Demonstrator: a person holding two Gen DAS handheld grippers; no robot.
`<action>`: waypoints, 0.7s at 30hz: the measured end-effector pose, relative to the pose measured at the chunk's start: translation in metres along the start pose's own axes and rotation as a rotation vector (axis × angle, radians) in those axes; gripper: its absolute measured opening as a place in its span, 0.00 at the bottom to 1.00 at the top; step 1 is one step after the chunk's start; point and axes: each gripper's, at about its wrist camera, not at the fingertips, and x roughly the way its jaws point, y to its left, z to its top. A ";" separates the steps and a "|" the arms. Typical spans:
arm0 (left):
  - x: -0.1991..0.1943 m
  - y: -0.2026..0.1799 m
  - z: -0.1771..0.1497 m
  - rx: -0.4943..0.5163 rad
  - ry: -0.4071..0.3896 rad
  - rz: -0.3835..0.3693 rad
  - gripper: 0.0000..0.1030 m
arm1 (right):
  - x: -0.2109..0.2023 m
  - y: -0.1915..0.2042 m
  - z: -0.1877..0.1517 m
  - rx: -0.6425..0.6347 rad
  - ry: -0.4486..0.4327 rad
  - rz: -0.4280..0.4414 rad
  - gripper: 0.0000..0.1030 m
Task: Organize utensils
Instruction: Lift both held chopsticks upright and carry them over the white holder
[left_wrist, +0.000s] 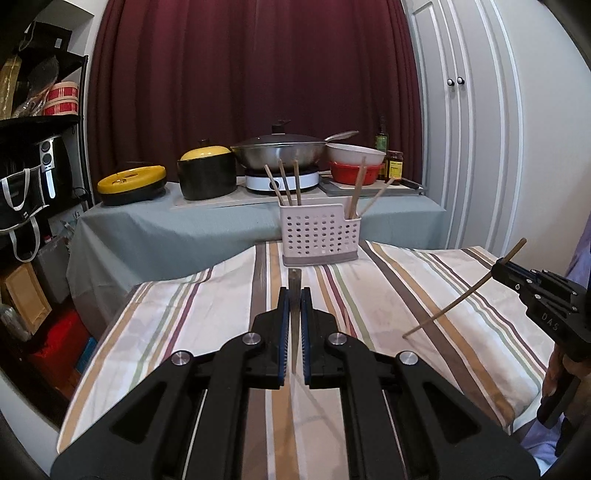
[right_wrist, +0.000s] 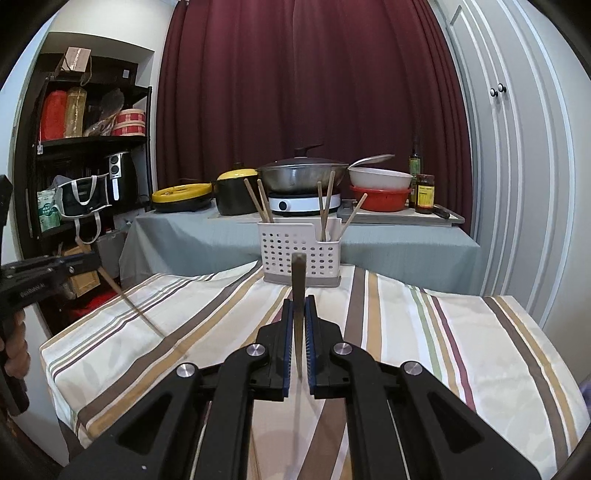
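Left wrist view is showing the left tongs (left_wrist: 294, 295) clamping a thin chopstick (left_wrist: 294, 325) that is running nearly straight ahead along the fingers, its far tip poking out just past them. Dead ahead, at the far edge of the striped bench (left_wrist: 424, 332), the perforated white utensil holder (left_wrist: 320, 234) is standing upright, with three chopsticks leaning in its taller left compartment and two in the lower right one.

Off to the right of the same view, the right tongs (left_wrist: 496, 267) are pinching a second chopstick (left_wrist: 461, 291) crosswise, its long axis slanting from upper right down to lower left, clear of the cloth.

Right wrist view is showing that second chopstick (right_wrist: 299, 295) end-on between the closed pads, rising almost vertically in front of the holder (right_wrist: 301, 251), while the left tongs (right_wrist: 94, 264) are appearing at the left edge with their stick (right_wrist: 129, 306) angling down toward the bench (right_wrist: 461, 350).

Both tongs are sitting well short of the holder, which is lying forward of each; neither looks clearly nearer. Judging by this, each stick is needing to be tipped upright, lower end down, before being dropped into a compartment from above.
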 end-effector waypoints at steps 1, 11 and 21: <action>0.002 0.002 0.003 -0.006 0.002 0.002 0.06 | 0.003 0.000 0.002 -0.001 -0.001 0.001 0.07; 0.033 0.020 0.021 -0.038 -0.013 0.018 0.06 | 0.034 0.005 0.023 -0.027 -0.020 0.007 0.07; 0.056 0.026 0.051 -0.027 -0.053 0.001 0.06 | 0.059 0.007 0.045 -0.039 -0.035 0.031 0.07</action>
